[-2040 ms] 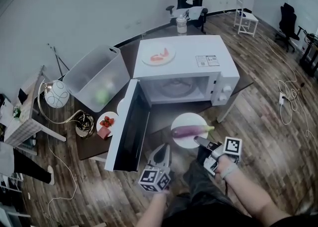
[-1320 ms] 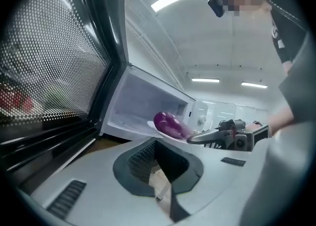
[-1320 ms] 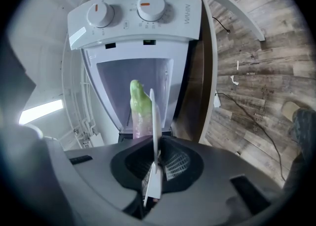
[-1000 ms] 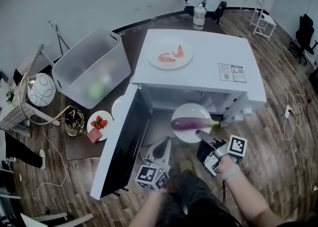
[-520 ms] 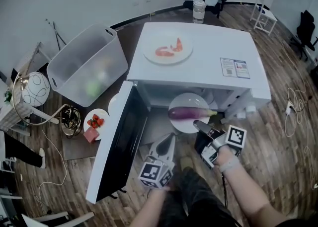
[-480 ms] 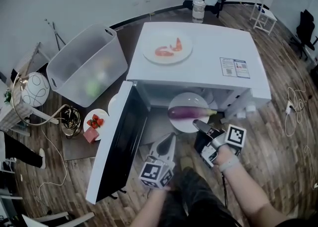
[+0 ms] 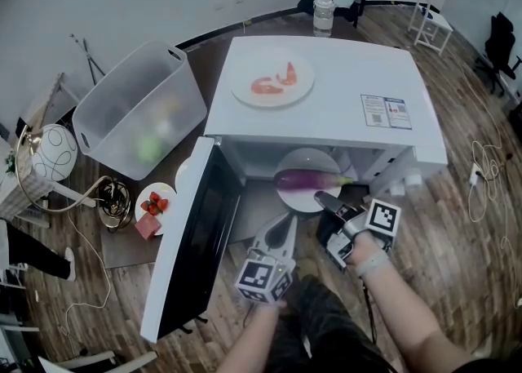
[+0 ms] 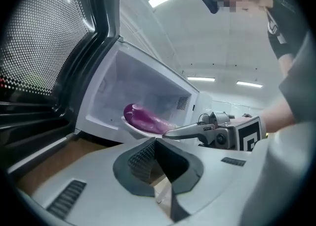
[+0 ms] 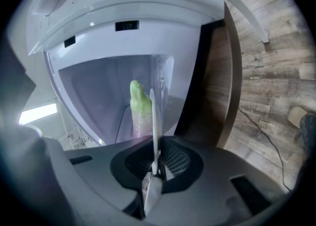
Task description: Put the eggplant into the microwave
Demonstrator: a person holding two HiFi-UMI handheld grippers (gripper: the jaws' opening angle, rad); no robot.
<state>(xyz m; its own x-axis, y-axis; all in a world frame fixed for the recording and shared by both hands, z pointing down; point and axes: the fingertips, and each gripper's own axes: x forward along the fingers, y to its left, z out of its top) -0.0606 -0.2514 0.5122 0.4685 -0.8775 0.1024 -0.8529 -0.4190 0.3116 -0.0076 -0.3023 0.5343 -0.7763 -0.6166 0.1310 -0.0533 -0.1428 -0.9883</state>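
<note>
A purple eggplant [image 7: 303, 179] with a green stem lies on a white plate [image 7: 298, 159] at the mouth of the white microwave [image 7: 342, 77]. The microwave's door [image 7: 192, 241] hangs open to the left. My right gripper [image 7: 321, 198] is shut on the plate's near rim. In the right gripper view the plate [image 9: 152, 113] stands edge-on between the jaws, and the eggplant's stem [image 9: 138, 102] points into the cavity. My left gripper [image 7: 287, 224] is shut and empty, just left of the right one and in front of the opening. The left gripper view shows the eggplant [image 8: 144, 119] on the plate [image 8: 129, 125] entering the cavity.
A plate of shrimp [image 7: 272, 83] sits on top of the microwave. A clear plastic bin [image 7: 139, 114] stands to the left, with a small plate of strawberries [image 7: 155, 200] beside the door. A bottle [image 7: 323, 14] stands behind the microwave. Wooden floor lies to the right.
My right gripper has carried the plate with the eggplant forward, from in front of the microwave into its opening. My left gripper has moved forward alongside it.
</note>
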